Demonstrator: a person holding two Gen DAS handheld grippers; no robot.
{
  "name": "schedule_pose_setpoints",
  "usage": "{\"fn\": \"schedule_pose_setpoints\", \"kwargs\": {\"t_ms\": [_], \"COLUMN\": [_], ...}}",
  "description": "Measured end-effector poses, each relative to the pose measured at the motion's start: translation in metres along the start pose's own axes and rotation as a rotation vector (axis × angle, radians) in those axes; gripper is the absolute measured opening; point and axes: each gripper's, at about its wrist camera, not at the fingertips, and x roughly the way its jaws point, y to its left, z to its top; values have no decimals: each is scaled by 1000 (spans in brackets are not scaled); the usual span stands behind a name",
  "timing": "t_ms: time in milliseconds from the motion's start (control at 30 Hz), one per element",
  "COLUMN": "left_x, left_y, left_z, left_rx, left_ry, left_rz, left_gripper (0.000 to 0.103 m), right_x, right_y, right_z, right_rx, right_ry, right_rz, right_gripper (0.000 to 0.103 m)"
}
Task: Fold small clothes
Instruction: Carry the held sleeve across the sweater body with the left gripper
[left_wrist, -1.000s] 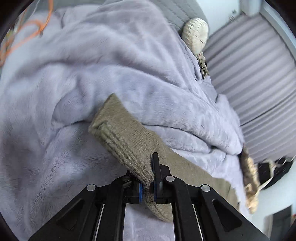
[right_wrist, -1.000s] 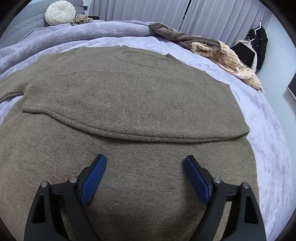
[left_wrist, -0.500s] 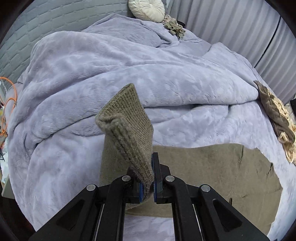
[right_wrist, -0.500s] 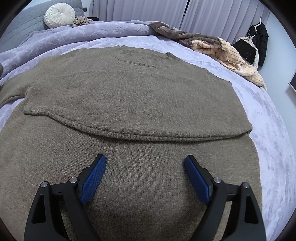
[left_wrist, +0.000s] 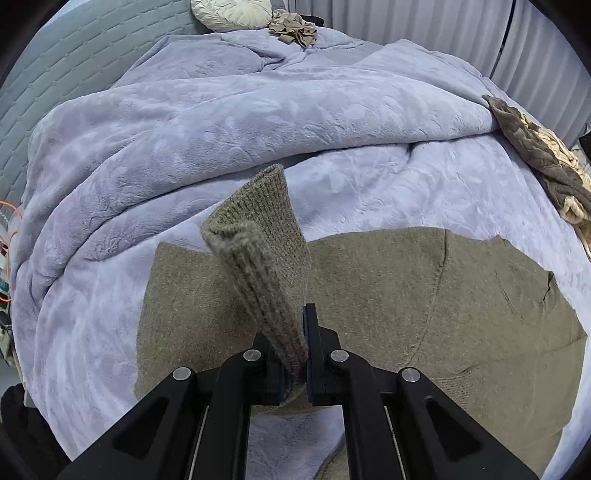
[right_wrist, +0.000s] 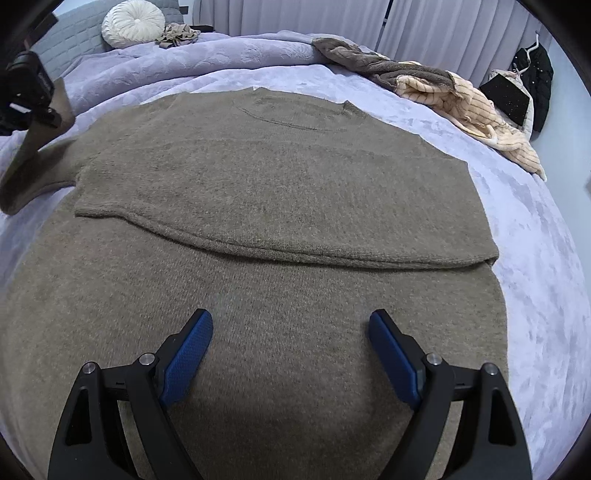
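Two grippers are at work: the left gripper (left_wrist: 295, 363) pinches the sleeve (left_wrist: 258, 251) cuff and holds it up over the sweater (right_wrist: 280, 192), while the right gripper (right_wrist: 290, 354) hangs spread wide above the lower part and holds nothing. The sweater lies flat on the bed (right_wrist: 535, 236), near its front edge, with the bottom part folded up. It looks soft, floppy and light, so the thick cuff is a good place to hold.

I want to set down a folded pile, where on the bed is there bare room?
Bare blanket lies right of the sweater, below the striped clothes heap. Another strip runs between the sweater's collar and the rumpled duvet. The middle is covered by sweater; the left gripper holds its sleeve.
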Motion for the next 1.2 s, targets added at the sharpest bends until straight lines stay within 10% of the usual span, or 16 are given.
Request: {"fn": "schedule_pose_setpoints", "kwargs": {"t_ms": [1200], "left_x": [-29], "left_y": [-192], "left_z": [-55], "left_rx": [306], "left_ry": [-7], "left_rz": [-26], "left_gripper": [8], "right_x": [2], "right_y": [-30], "right_z": [-34], "right_rx": [1], "right_ry": [-76], "right_rz": [46], "right_gripper": [92]}}
